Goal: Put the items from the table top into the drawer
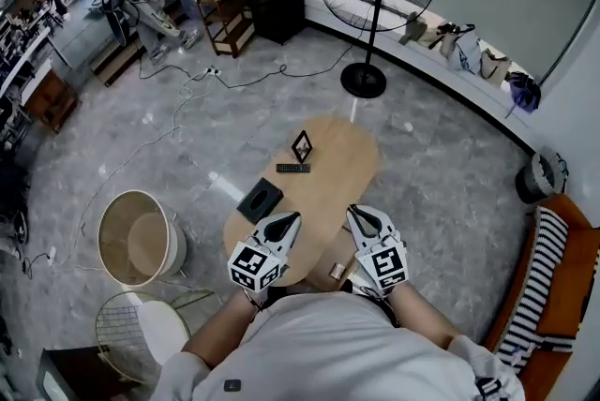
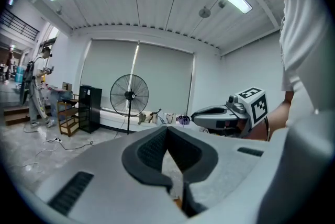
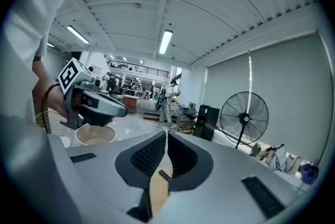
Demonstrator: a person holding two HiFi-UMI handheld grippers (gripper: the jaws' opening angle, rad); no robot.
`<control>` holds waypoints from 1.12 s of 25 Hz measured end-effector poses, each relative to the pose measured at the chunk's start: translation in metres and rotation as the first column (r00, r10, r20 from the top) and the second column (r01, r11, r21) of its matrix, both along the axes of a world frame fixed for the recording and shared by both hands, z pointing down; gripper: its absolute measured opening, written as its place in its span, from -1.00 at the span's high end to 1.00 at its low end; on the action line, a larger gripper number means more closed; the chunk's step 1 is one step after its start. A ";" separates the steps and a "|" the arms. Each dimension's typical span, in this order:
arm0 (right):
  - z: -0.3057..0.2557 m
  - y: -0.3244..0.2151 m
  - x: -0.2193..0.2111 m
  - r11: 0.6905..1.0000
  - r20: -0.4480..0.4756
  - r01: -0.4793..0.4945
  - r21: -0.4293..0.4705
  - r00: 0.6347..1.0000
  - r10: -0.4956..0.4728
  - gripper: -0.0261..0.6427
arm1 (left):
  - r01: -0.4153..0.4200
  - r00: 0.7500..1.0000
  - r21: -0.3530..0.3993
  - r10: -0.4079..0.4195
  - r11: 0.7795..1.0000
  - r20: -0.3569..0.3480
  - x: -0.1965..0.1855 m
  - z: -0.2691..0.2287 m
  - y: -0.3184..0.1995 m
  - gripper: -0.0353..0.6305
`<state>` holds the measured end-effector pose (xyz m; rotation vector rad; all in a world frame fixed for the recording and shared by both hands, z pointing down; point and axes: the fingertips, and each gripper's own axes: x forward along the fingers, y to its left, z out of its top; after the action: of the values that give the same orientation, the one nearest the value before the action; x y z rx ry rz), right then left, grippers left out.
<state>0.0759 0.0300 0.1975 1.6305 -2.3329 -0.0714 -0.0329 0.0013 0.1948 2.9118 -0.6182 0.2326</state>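
- The oval desk [image 1: 347,155] runs away from the person; every item lies ahead of both tongs; a drawer may sit under its near edge, though that is unclear.
- The left tongs [image 1: 292,219] and right tongs [image 1: 356,212] hang side by side near the body, pointing almost level; each pair is pressed together, empty.
- The black box [image 1: 260,200] lies just ahead of the left tongs, its long axis slanted.
- The remote [image 1: 292,168] lies crosswise beyond it; the small frame [image 1: 301,146] stands just behind.
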 end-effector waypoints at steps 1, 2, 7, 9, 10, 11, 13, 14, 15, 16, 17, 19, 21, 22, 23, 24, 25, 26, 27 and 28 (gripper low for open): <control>-0.001 0.000 -0.001 1.000 -0.003 0.029 0.004 1.000 -0.029 0.82 | 0.022 1.000 0.011 -0.022 1.000 -0.007 0.000 -0.003 0.001 0.87; -0.001 0.000 -0.002 0.998 -0.006 0.058 0.005 0.998 -0.058 0.82 | 0.044 0.999 0.018 -0.044 0.999 -0.013 0.001 -0.006 0.002 0.87; -0.002 -0.002 -0.004 0.985 -0.003 0.171 0.000 0.985 -0.171 0.83 | 0.123 0.992 0.038 -0.122 0.992 -0.023 0.008 -0.014 0.010 0.87; -0.003 -0.001 -0.004 0.980 0.005 0.199 0.002 0.980 -0.199 0.83 | 0.142 0.990 0.049 -0.141 0.989 -0.020 0.012 -0.016 0.014 0.87; -0.003 -0.001 -0.004 0.978 0.011 0.210 0.005 0.978 -0.210 0.83 | 0.151 0.988 0.053 -0.150 0.987 -0.018 0.012 -0.017 0.016 0.87; -0.003 0.000 -0.005 0.975 0.016 0.220 0.007 0.975 -0.220 0.83 | 0.161 0.987 0.056 -0.160 0.985 -0.016 0.012 -0.017 0.017 0.87; -0.004 0.001 -0.006 0.971 0.023 0.237 0.011 0.971 -0.238 0.83 | 0.182 0.983 0.061 -0.181 0.982 -0.013 0.011 -0.018 0.018 0.87; -0.005 0.001 -0.006 0.970 0.028 0.243 0.010 0.970 -0.243 0.83 | 0.190 0.982 0.061 -0.190 0.980 -0.013 0.010 -0.019 0.018 0.87; -0.006 0.001 -0.006 0.969 0.033 0.246 0.008 0.969 -0.246 0.83 | 0.197 0.980 0.061 -0.197 0.978 -0.014 0.009 -0.021 0.018 0.87; -0.007 0.001 -0.005 0.969 0.037 0.247 0.007 0.968 -0.248 0.83 | 0.202 0.979 0.061 -0.202 0.977 -0.014 0.009 -0.023 0.018 0.87; -0.008 0.000 -0.005 0.969 0.039 0.249 0.006 0.968 -0.249 0.83 | 0.206 0.979 0.061 -0.205 0.977 -0.013 0.008 -0.024 0.018 0.87; -0.007 0.000 -0.006 0.968 0.041 0.252 0.002 0.967 -0.252 0.83 | 0.213 0.977 0.059 -0.212 0.975 -0.011 0.005 -0.023 0.019 0.87; -0.003 0.001 -0.007 0.967 0.046 0.256 -0.004 0.966 -0.256 0.83 | 0.220 0.976 0.053 -0.220 0.974 -0.009 0.003 -0.019 0.019 0.87; -0.002 0.000 -0.006 0.966 0.048 0.258 -0.007 0.965 -0.258 0.83 | 0.223 0.975 0.051 -0.223 0.974 -0.009 0.003 -0.018 0.018 0.87; -0.001 -0.001 -0.006 0.965 0.048 0.261 -0.010 0.964 -0.261 0.83 | 0.225 0.974 0.049 -0.225 0.973 -0.009 0.004 -0.017 0.016 0.87; 0.001 -0.003 -0.004 0.964 0.046 0.265 -0.013 0.963 -0.264 0.83 | 0.228 0.974 0.046 -0.227 0.973 -0.010 0.005 -0.016 0.014 0.87; 0.003 -0.005 -0.002 0.964 0.046 0.267 -0.019 0.963 -0.266 0.83 | 0.229 0.973 0.041 -0.229 0.973 -0.008 0.007 -0.015 0.012 0.87; 0.005 -0.008 0.000 0.963 0.046 0.268 -0.026 0.963 -0.266 0.83 | 0.230 0.973 0.033 -0.230 0.973 -0.004 0.008 -0.012 0.010 0.87; 0.008 -0.010 0.001 0.963 0.047 0.267 -0.033 0.963 -0.266 0.83 | 0.230 0.973 0.025 -0.230 0.973 0.000 0.009 -0.009 0.009 0.87; 0.010 -0.012 0.002 0.963 0.048 0.266 -0.040 0.963 -0.264 0.83 | 0.230 0.973 0.017 -0.230 0.973 0.004 0.009 -0.006 0.007 0.87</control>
<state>0.0782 0.0175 0.2075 1.3011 -2.5522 -0.0393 -0.0241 0.0079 0.1883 2.8222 -0.9537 0.2081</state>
